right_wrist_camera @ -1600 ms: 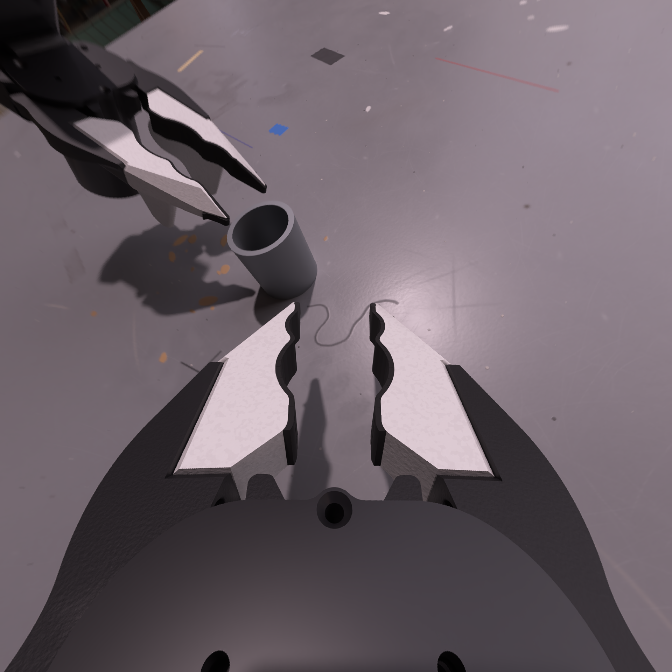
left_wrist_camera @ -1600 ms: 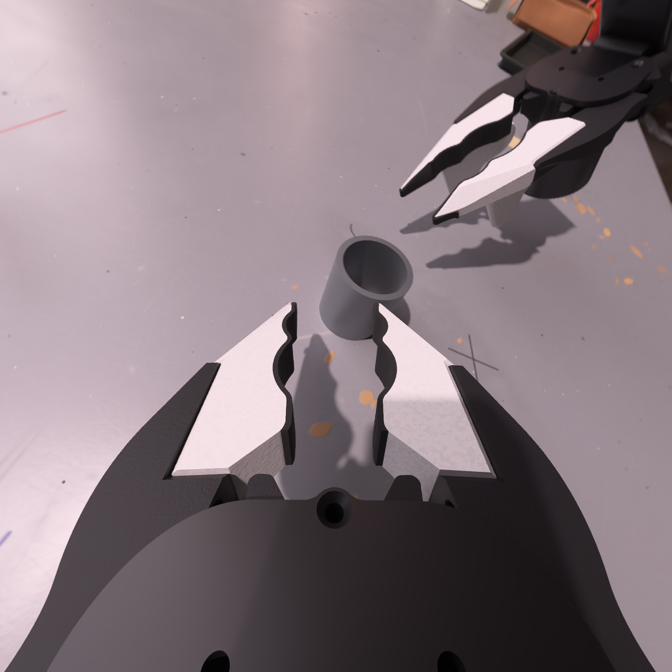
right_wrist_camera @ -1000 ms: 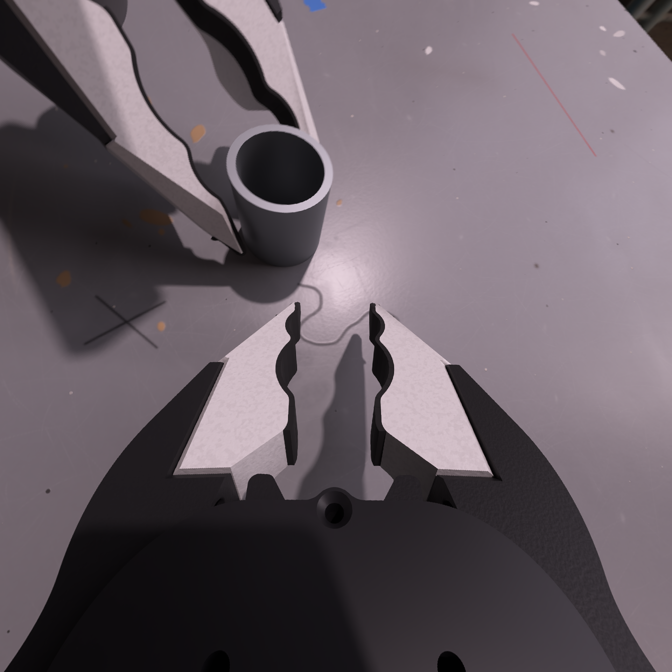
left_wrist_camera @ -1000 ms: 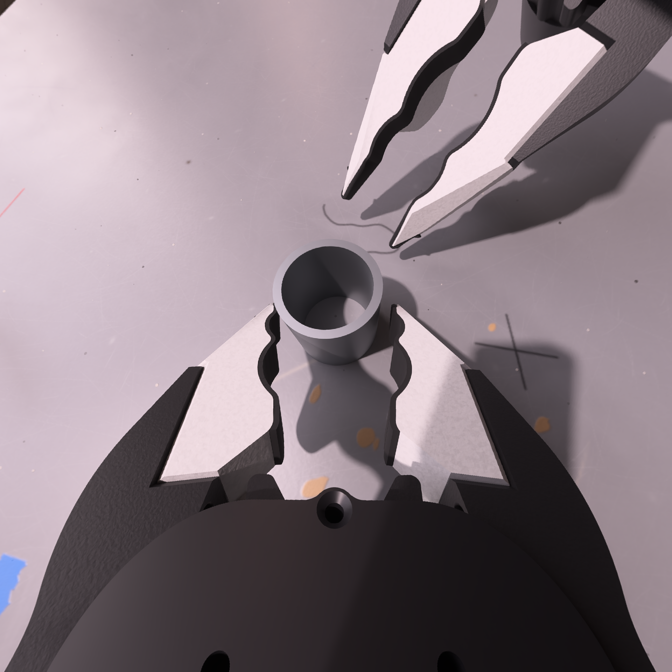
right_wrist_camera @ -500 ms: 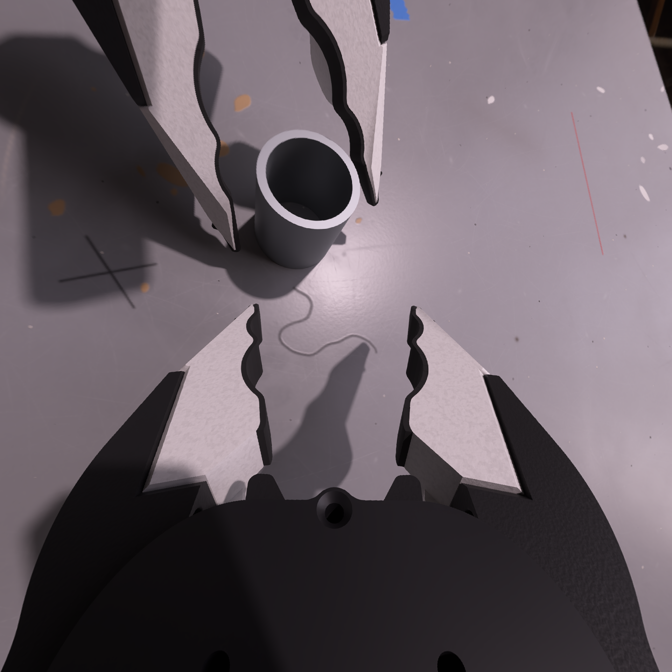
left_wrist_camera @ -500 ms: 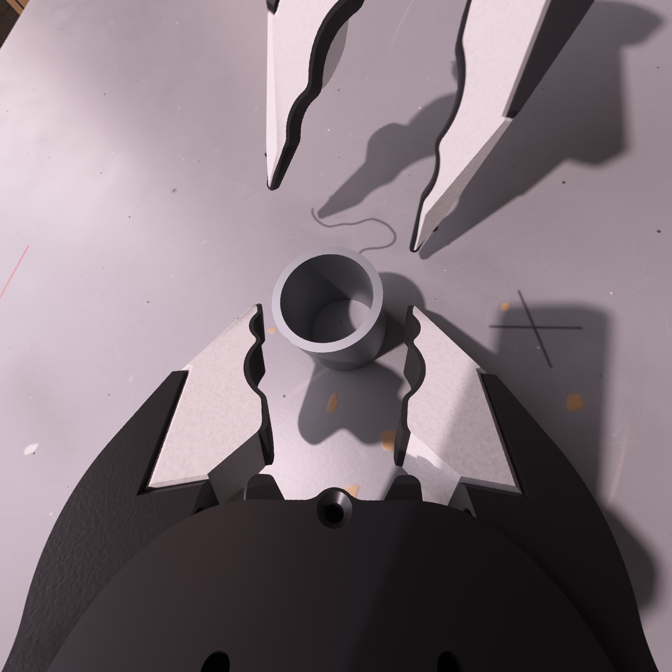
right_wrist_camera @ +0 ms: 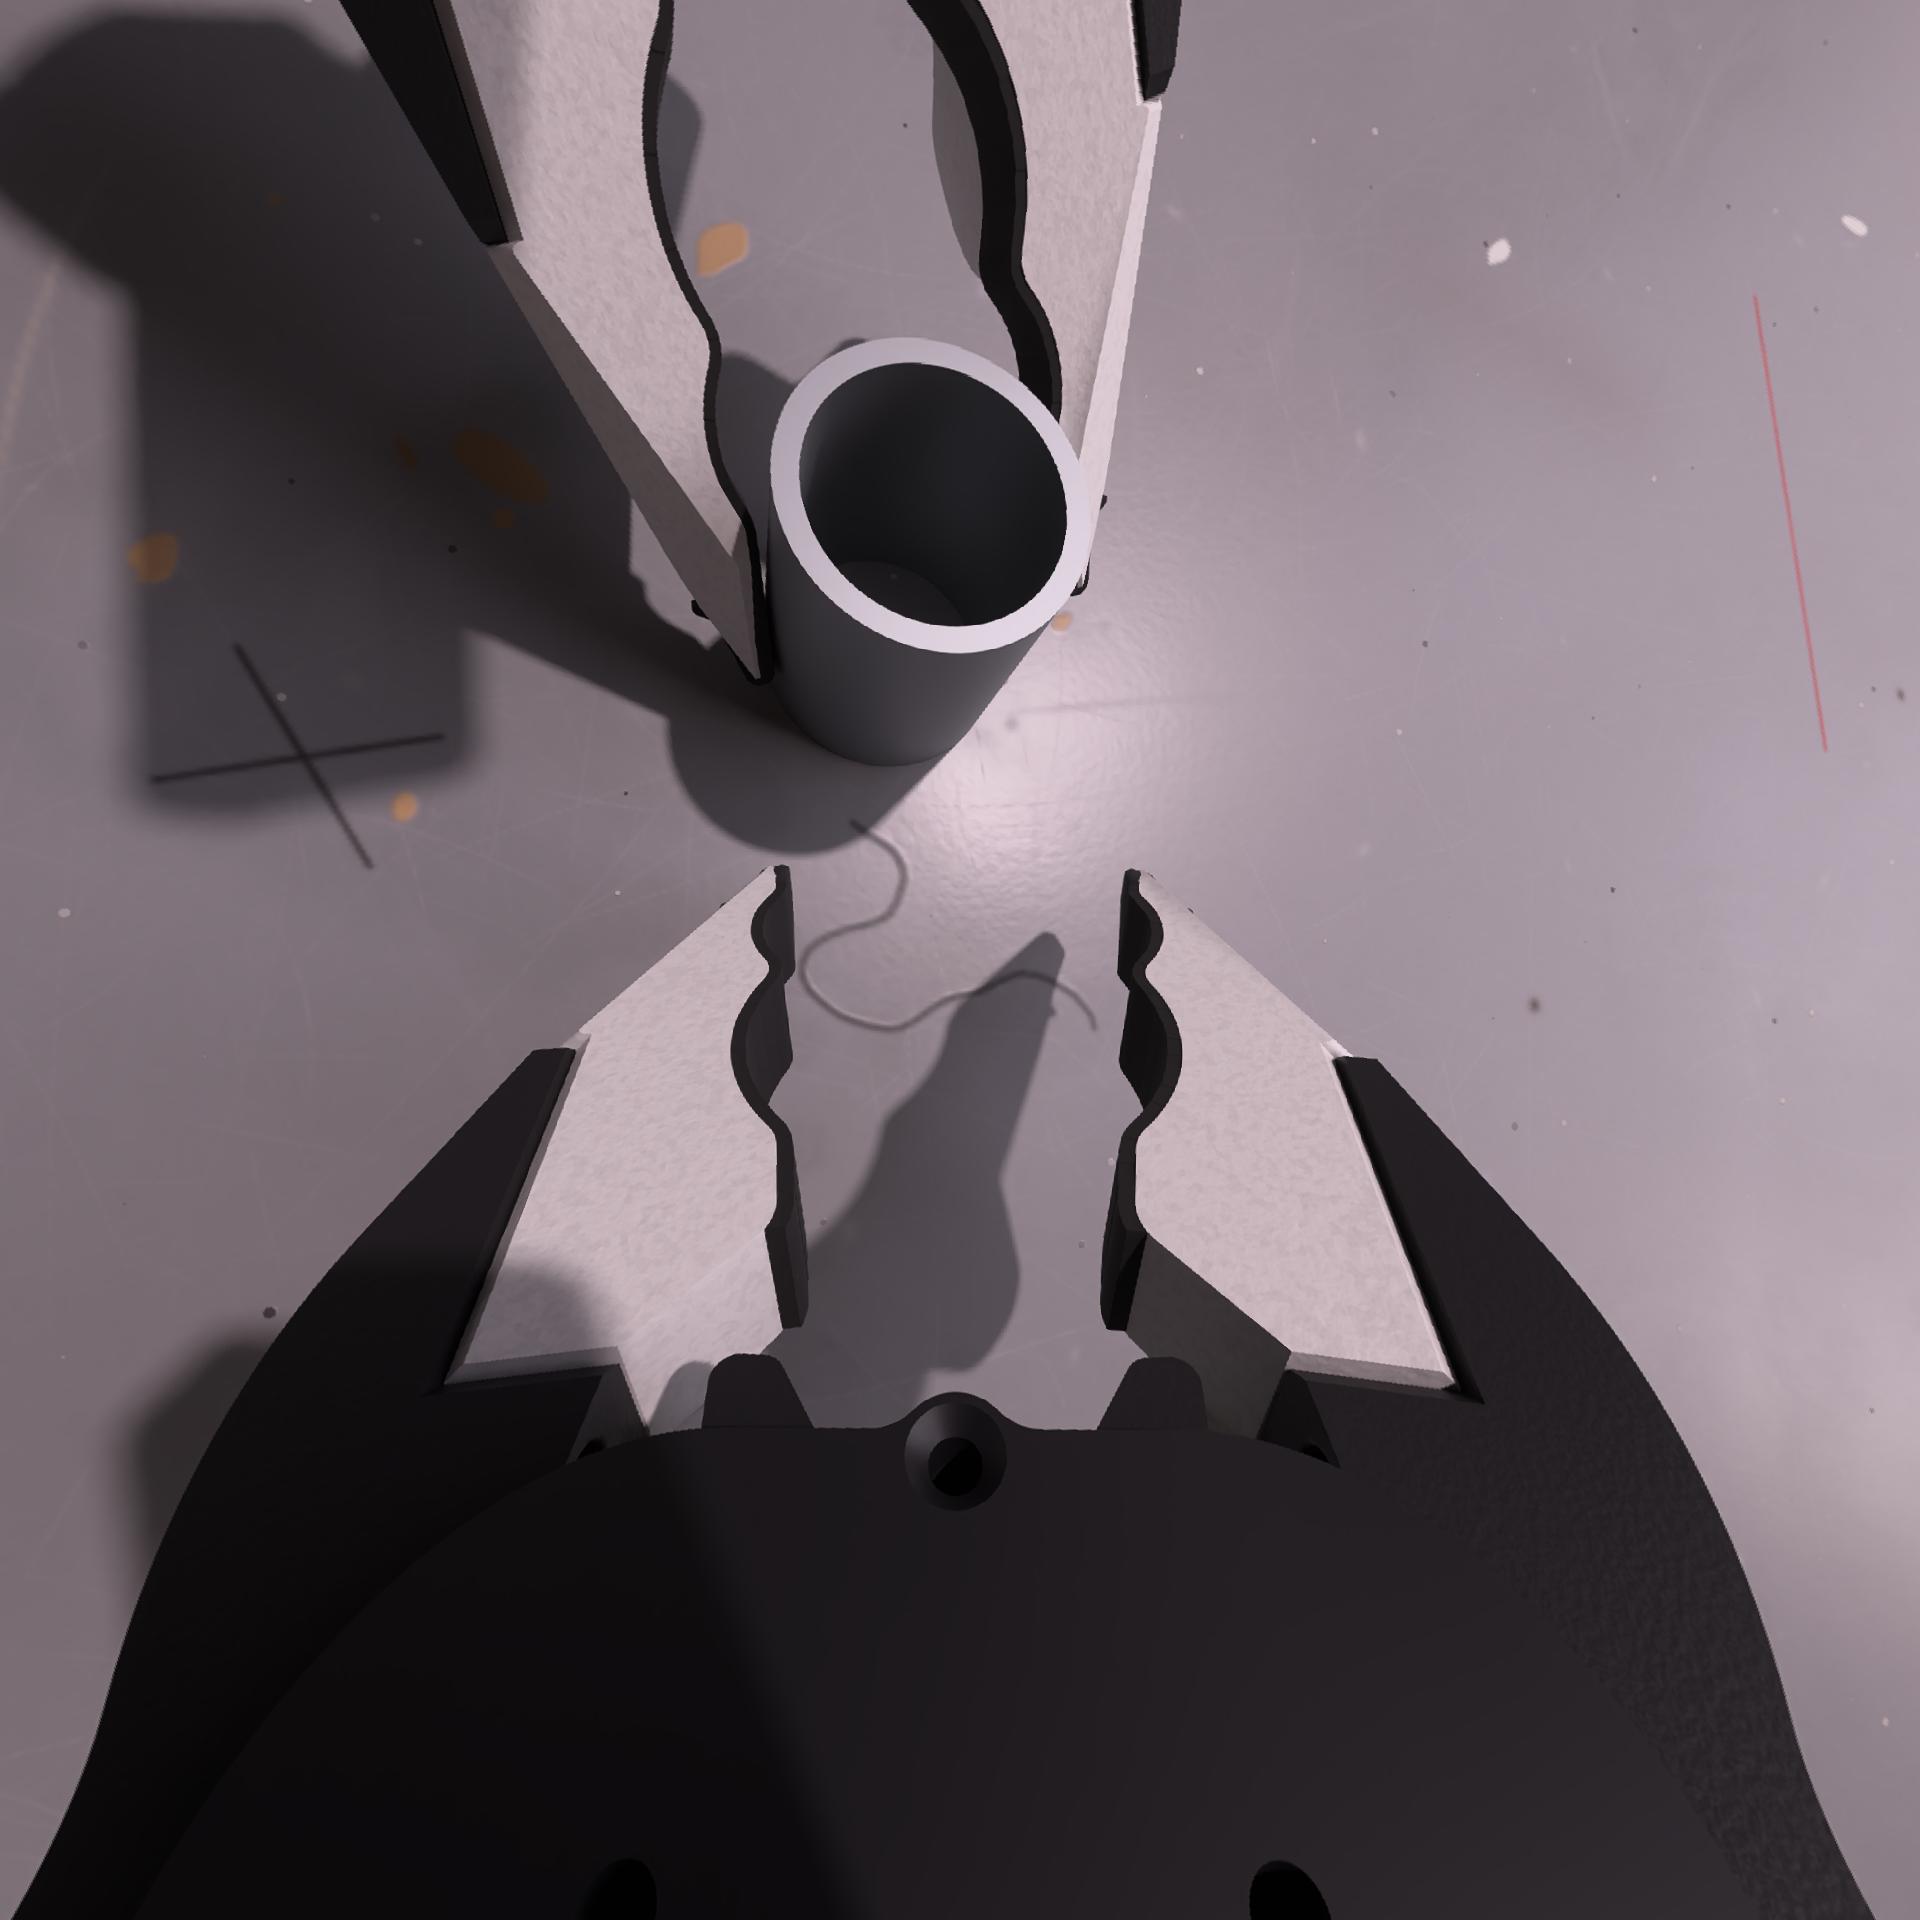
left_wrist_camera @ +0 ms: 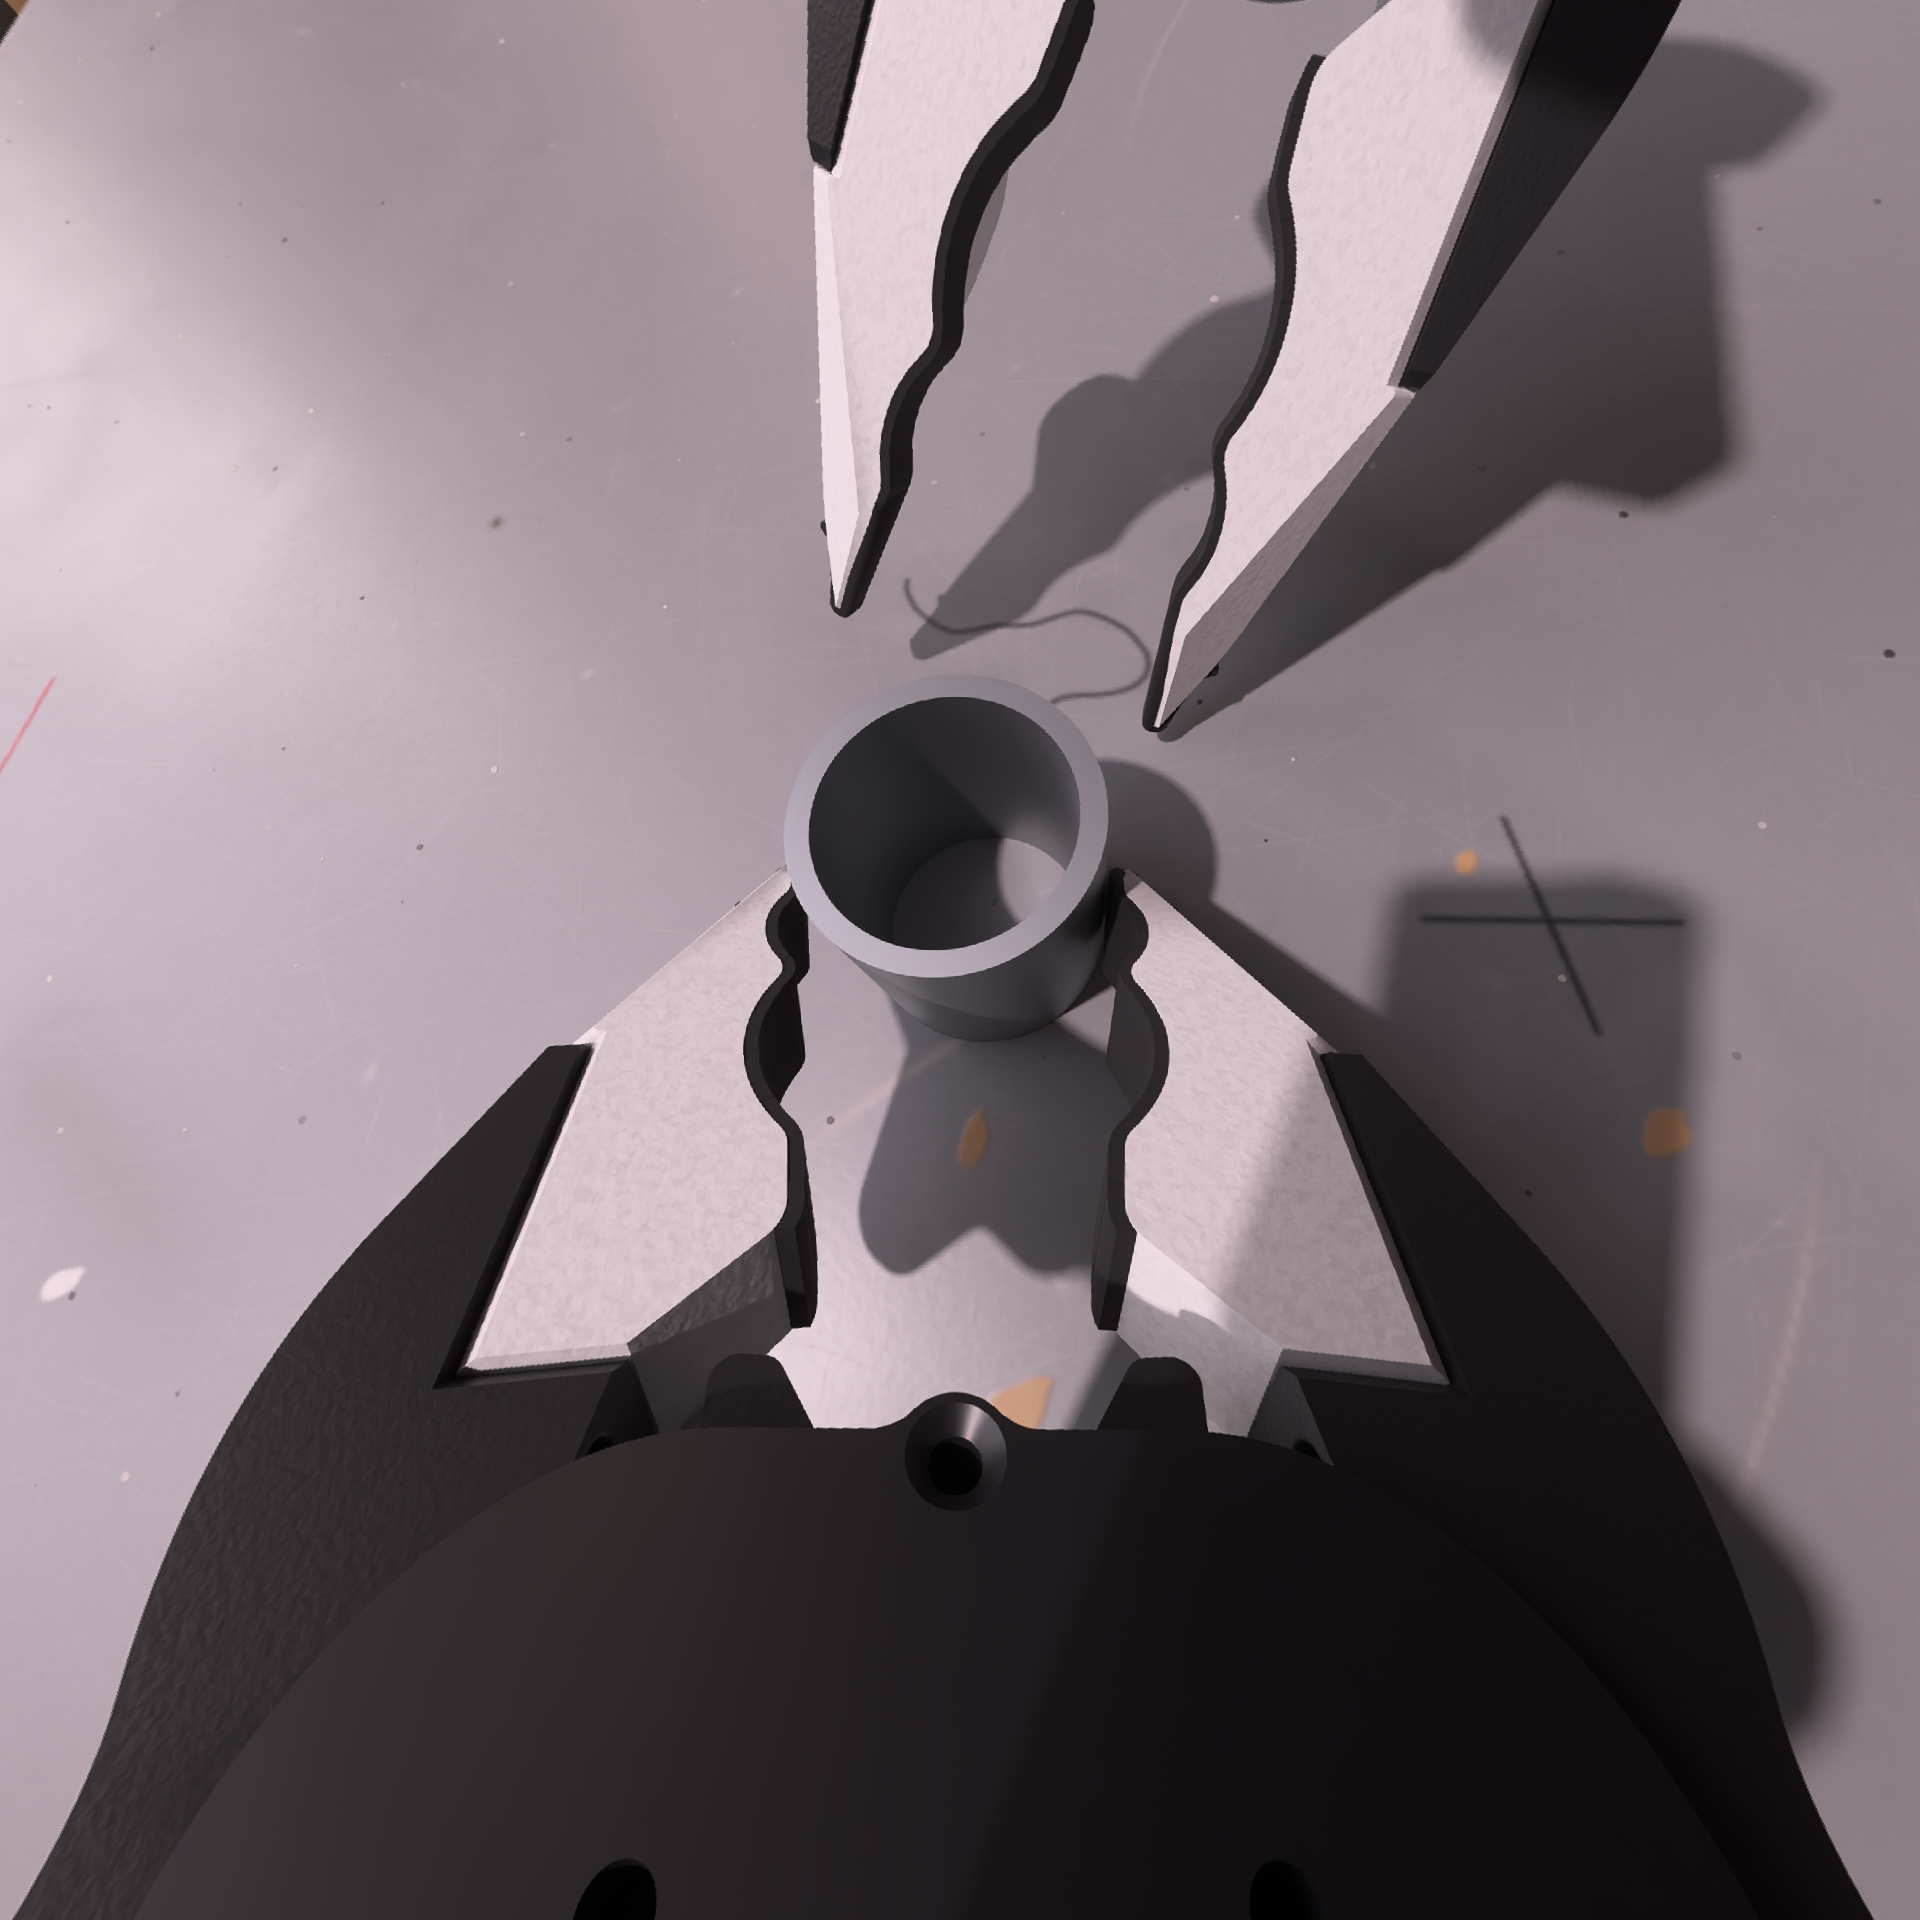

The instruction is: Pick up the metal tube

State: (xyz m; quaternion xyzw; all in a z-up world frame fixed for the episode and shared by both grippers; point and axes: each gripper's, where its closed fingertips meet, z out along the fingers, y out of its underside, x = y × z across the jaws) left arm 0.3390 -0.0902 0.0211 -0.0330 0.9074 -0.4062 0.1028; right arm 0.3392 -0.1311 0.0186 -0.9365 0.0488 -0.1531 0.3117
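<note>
The metal tube (left_wrist_camera: 977, 987) is a short grey open cylinder that stands upright on the grey table. My left gripper (left_wrist_camera: 956, 894) has a fingertip on each side of it, low on its wall. In the right wrist view its fingertips (right_wrist_camera: 743, 623) press against the tube (right_wrist_camera: 883, 696), so it is shut on the tube, which still rests on the table. My right gripper (right_wrist_camera: 954, 883) is open and empty, a short way from the tube on the far side. It also shows in the left wrist view (left_wrist_camera: 997, 665), pointing back at the tube.
A thin dark thread (right_wrist_camera: 883, 977) lies curled on the table between my right fingertips and the tube. A black cross mark (right_wrist_camera: 301, 758) is drawn to one side. Orange specks (right_wrist_camera: 499, 468) and a thin red line (right_wrist_camera: 1787, 520) mark the table.
Both grippers opened wider, then narrowed again. My left fingers slid forward around the tube and closed onto its sides. My right gripper came closer and turned to face the left one.
</note>
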